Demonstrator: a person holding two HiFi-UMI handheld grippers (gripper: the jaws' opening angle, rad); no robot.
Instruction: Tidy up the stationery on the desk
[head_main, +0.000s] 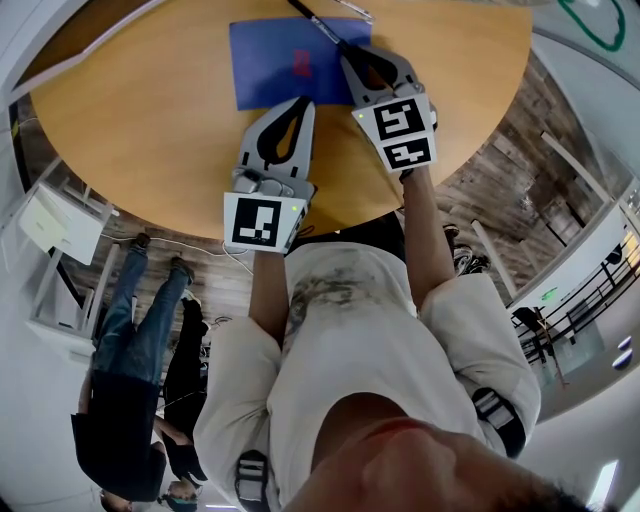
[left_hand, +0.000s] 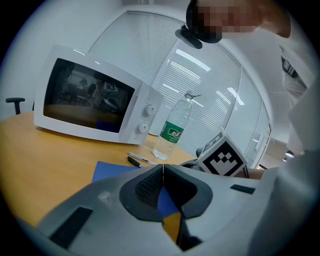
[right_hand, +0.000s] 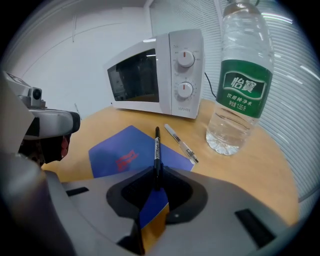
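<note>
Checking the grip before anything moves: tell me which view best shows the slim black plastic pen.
The right gripper view: the black plastic pen sits clamped between the right gripper's jaws, barrel pointing out over the flat blue folder. The head view shows only its thin far end; the left gripper view, a small distant piece.

The desk (head_main: 150, 130) is a warm orange-tan wood tone. The notebook (head_main: 270, 60) on it is deep blue with a small red mark (head_main: 301, 62) on its cover. The black pen (right_hand: 156, 150) carries white print along its barrel, and the other pen (right_hand: 181, 142) is clear and silvery with a dark tip. The water bottle (right_hand: 240, 90) is transparent with a green label (right_hand: 246, 90) lettered in white. The microwave (right_hand: 160, 75) is white with a dark glass door. The left hand-held gripper (left_hand: 163, 167) and right hand-held gripper (right_hand: 156, 175) are grey with black textured pads (left_hand: 147, 190); their marker cubes (head_main: 263, 221) are white with black square patterns.
</note>
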